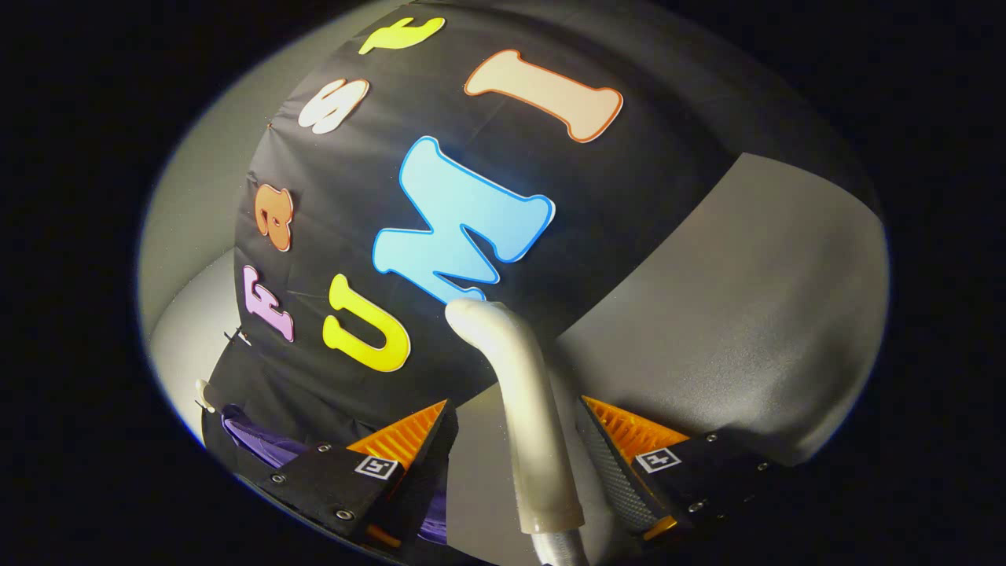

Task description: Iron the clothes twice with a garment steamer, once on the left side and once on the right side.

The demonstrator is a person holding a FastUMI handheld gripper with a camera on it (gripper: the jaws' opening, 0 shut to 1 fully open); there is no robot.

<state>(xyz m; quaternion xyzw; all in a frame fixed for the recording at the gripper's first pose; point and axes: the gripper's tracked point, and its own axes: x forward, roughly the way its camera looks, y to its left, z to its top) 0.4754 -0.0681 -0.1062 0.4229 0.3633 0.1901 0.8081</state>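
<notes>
Nearest to me, the gripper [515,440] has its two fingers [401,448] spread apart, with the garment steamer [528,409] standing in the gap between them. I cannot tell whether either finger actually presses on it; the gap looks wider than the handle. Its pale, curved neck rises from between the fingers and bends over at the top, ahead of them. At its base I see a ribbed hose [559,549] joining it. Each finger carries a small square marker; I read no words on them. Beside the left finger, a purple garment [263,444] hangs on a white hanger [206,395]. Behind everything hangs the black cloth wall [629,189], with a grey wall panel [754,314] next to it.
</notes>
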